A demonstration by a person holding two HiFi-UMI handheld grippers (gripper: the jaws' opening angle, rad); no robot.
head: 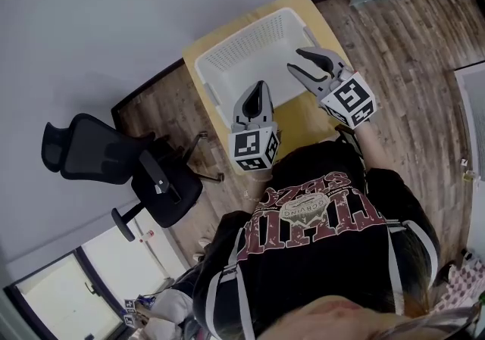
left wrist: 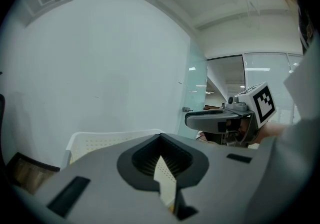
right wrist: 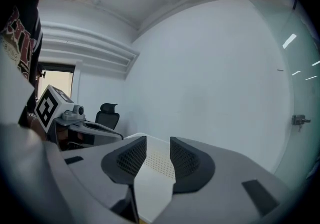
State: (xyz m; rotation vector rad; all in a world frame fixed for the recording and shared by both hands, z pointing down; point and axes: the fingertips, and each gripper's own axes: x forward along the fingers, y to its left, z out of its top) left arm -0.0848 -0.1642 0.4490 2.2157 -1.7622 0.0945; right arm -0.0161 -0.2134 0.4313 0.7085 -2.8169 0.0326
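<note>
Your left gripper [left wrist: 160,140] has its jaws closed tip to tip, nothing clamped, only a sliver of the white perforated basket [left wrist: 97,143] showing through the slit below the tips. The basket sits just beyond the jaws, on a wooden table [left wrist: 25,170]. Your right gripper [left wrist: 190,117] hangs off to the right, side-on, marker cube [left wrist: 263,102] at its back. Pale wall [left wrist: 100,68] behind, glass door [left wrist: 199,88] to the right

Basket [head: 250,42] open from above, its walls all round, office chair [head: 106,153] at left
</note>
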